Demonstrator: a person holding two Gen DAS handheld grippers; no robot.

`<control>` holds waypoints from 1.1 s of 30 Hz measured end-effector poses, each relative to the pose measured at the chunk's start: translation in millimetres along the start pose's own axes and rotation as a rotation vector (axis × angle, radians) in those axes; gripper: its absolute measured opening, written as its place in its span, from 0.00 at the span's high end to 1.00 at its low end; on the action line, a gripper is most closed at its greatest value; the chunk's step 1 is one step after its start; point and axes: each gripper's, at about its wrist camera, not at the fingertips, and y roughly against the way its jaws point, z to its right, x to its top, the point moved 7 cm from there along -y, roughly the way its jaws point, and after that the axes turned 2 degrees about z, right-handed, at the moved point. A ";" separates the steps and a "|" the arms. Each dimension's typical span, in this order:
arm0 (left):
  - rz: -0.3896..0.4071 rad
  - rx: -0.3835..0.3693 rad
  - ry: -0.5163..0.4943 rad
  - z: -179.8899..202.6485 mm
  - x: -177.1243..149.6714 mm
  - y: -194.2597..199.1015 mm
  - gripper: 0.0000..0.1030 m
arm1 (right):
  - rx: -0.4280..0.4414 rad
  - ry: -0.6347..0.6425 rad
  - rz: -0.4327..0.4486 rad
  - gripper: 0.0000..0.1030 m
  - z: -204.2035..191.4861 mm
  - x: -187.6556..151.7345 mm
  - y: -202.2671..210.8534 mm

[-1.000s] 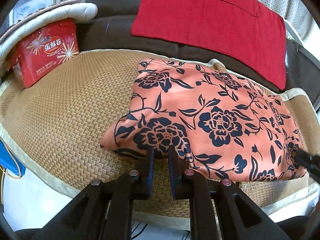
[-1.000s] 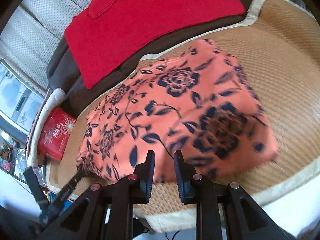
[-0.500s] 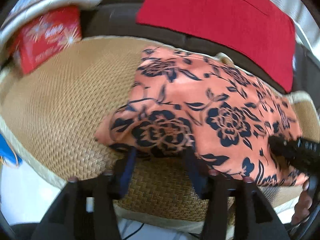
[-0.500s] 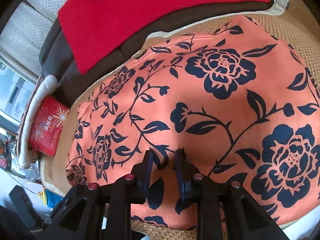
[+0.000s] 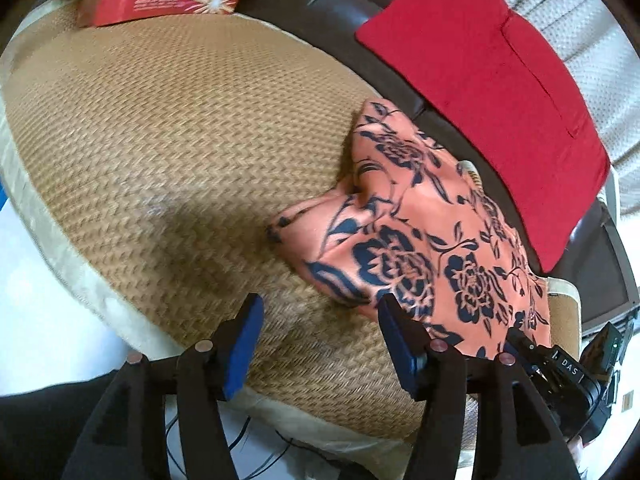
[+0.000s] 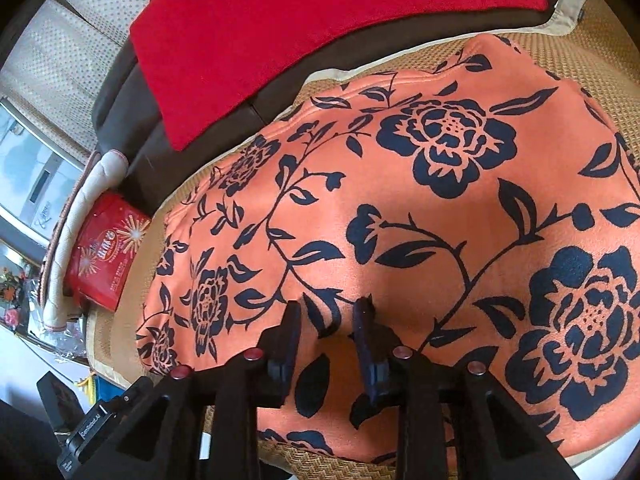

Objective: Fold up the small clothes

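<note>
Orange cloth (image 5: pixel 432 240) printed with dark blue flowers lies on a woven straw mat (image 5: pixel 168 152) that covers a sofa seat. In the left wrist view the cloth sits toward the mat's right side, reaching from near the back edge down to the front edge, with its left corner bunched and folded over itself.

Left claw (image 5: pixel 318 332) hangs over the front part of the mat with its jaws wide and opening. Bare mat lies between its blue pads (image 5: pixel 244 344); the right pad stands just at the cloth's near corner, and nothing is gripped.

Right claw (image 6: pixel 326 332) is low over the cloth near the front edge, jaws narrow and opening. A small ridge of fabric shows between its fingers (image 6: pixel 288 336), but whether the pads press on it cannot be told.

Behind the mat, a red cushion cover (image 6: pixel 320 32) lies over the dark brown sofa back (image 6: pixel 132 92). A red box (image 6: pixel 106 252) with starburst print stands at the mat's far left corner, next to a pale padded roll (image 6: pixel 76 224).
</note>
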 end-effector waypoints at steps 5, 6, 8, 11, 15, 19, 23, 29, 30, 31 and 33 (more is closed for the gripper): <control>-0.070 -0.062 0.020 13.2 2.4 -23.8 0.37 | 0.056 0.022 0.001 0.41 -10.1 -2.4 -0.9; -0.081 -0.083 0.023 17.2 0.8 -27.6 0.37 | 0.049 0.043 0.000 0.40 -13.5 -3.7 -1.4; -0.095 -0.103 0.013 26.7 -0.6 -34.9 0.37 | 0.020 0.090 0.004 0.40 -19.4 -5.8 -3.1; -0.077 -0.102 0.021 32.4 6.8 -42.2 0.38 | -0.007 0.124 0.009 0.40 -23.6 -8.0 -3.8; -0.072 -0.126 0.101 25.9 17.2 -49.2 0.39 | -0.002 0.125 0.007 0.41 -23.7 -7.9 -5.7; -0.048 -0.149 0.095 28.6 26.2 -47.9 0.63 | 0.019 0.102 0.002 0.41 -21.3 -6.9 -6.6; -0.013 -0.160 0.043 35.4 34.5 -49.7 0.65 | 0.027 0.098 0.002 0.41 -19.0 -7.5 -4.5; -0.053 -0.223 0.183 21.4 39.5 -62.6 0.45 | 0.022 0.101 -0.001 0.41 -19.2 -9.4 -3.8; -0.053 -0.230 0.201 20.5 40.6 -63.0 0.47 | 0.021 0.101 -0.001 0.41 -19.3 -9.3 -4.1; -0.047 -0.233 0.208 20.5 41.8 -62.4 0.47 | 0.022 0.102 -0.002 0.41 -19.5 -9.0 -4.3; -0.035 -0.196 0.184 22.8 46.0 -61.9 0.69 | 0.028 0.102 -0.005 0.41 -19.3 -7.6 -5.2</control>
